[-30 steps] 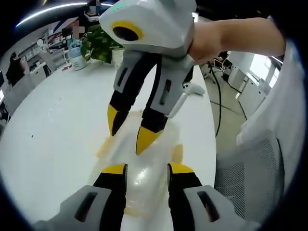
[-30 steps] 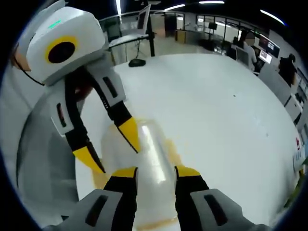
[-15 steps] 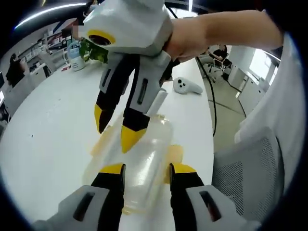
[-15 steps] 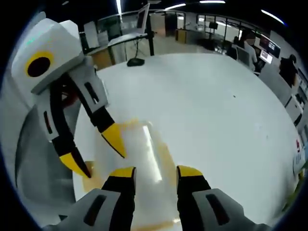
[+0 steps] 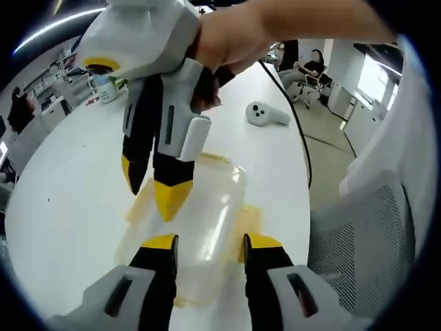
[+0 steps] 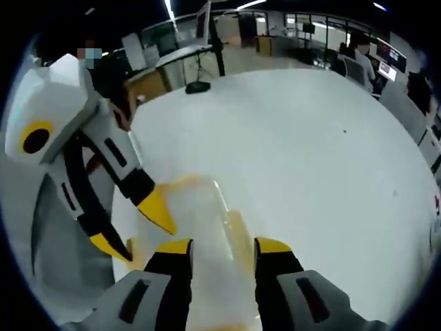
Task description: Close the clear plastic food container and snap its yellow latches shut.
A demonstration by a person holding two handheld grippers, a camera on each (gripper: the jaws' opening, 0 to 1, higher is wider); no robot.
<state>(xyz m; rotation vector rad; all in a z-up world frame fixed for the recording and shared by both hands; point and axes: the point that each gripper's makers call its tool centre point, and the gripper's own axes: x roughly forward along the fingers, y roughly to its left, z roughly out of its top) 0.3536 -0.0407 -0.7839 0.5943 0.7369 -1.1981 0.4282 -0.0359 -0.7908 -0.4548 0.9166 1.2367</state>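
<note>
I see an open office around a white worktop (image 5: 62, 207). A mesh chair (image 5: 358, 248) stands beside it, a potted plant (image 5: 120, 81) at its far end. Ceiling strip lights (image 6: 169, 10) glow over distant desks (image 6: 176, 55).

The left gripper view looked steeply down from close above the white table (image 5: 62, 207), its lower centre taken by the clear container (image 5: 200, 234). The right gripper view faced the opposite way across the table (image 6: 310, 152), equally near, the container (image 6: 207, 227) at its lower centre. Both views shared the container, and each caught the opposite gripper at its upper left.
</note>
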